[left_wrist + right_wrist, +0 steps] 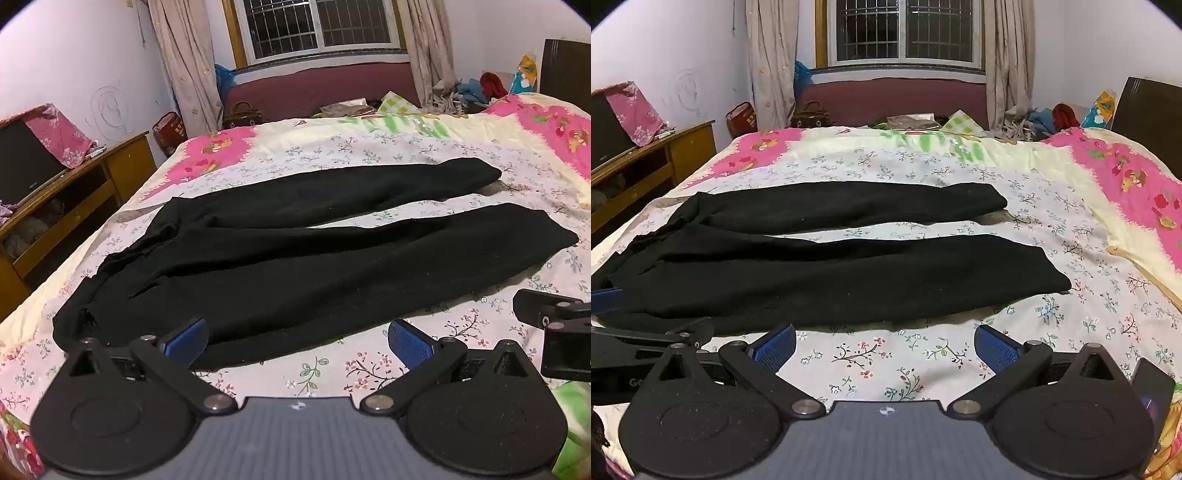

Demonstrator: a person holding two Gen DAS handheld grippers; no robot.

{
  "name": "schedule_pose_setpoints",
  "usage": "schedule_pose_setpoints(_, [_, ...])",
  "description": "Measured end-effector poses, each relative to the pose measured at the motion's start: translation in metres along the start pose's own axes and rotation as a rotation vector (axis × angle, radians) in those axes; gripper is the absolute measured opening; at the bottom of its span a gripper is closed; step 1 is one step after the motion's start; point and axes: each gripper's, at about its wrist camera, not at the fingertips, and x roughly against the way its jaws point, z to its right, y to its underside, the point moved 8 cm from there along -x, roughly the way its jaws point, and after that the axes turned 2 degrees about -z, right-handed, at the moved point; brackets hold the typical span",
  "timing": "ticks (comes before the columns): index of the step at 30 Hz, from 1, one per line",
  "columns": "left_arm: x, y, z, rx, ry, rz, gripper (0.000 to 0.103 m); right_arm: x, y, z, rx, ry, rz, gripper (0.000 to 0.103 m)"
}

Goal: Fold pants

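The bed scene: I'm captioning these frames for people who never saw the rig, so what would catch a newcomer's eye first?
The black pants first: spread flat across the middle of the floral bedspread, legs apart and pointing right, waistband at the left. Next the two open grippers low in the foreground, the left gripper at the near leg's edge, the right gripper over bare sheet. Behind, a barred window between curtains.

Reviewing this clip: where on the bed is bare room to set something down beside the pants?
Free: bedspread right of the cuffs, the near strip between pants and right gripper, and beyond the far leg. Crowded: the left side, with waistband and left gripper.
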Motion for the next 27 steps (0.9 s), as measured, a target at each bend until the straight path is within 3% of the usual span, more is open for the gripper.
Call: schedule_pose_setpoints(27, [0.006,0.005,0.006,0.002,0.034,-0.017,0.103,0.003,0.005,-0.003,-0.005,-0.012,-0.009,0.091])
